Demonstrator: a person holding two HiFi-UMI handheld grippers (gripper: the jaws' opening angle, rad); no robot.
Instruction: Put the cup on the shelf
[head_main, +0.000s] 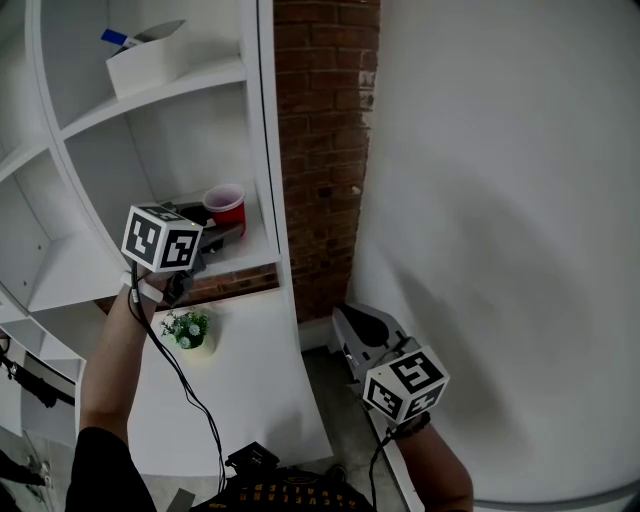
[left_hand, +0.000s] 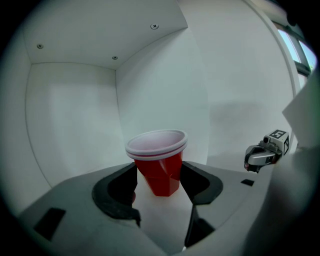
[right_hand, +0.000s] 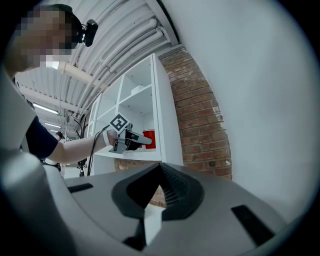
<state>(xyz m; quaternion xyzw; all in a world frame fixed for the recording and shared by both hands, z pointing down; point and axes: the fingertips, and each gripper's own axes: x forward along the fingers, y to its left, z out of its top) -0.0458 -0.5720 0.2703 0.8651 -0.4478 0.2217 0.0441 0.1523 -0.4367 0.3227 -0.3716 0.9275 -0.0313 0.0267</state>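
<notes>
1. Right gripper (head_main: 352, 325), grey, two-jaw: held low by the floor, jaws together, nothing in them; we count it idle.
2. Small green potted plant (head_main: 187, 328): on the lower white ledge, apart from the work.
3. Left gripper (head_main: 212, 230): reaching into the cubby, jaws spread to cup width and, as we read it, touching both flanks of item 4.
4. Red plastic cup with white rim (left_hand: 159, 170): upright, base on the white shelf board (head_main: 262, 238).

We judge placement to be nearly complete. The next move calls for opening the jaws and backing straight out without tipping the cup.
</notes>
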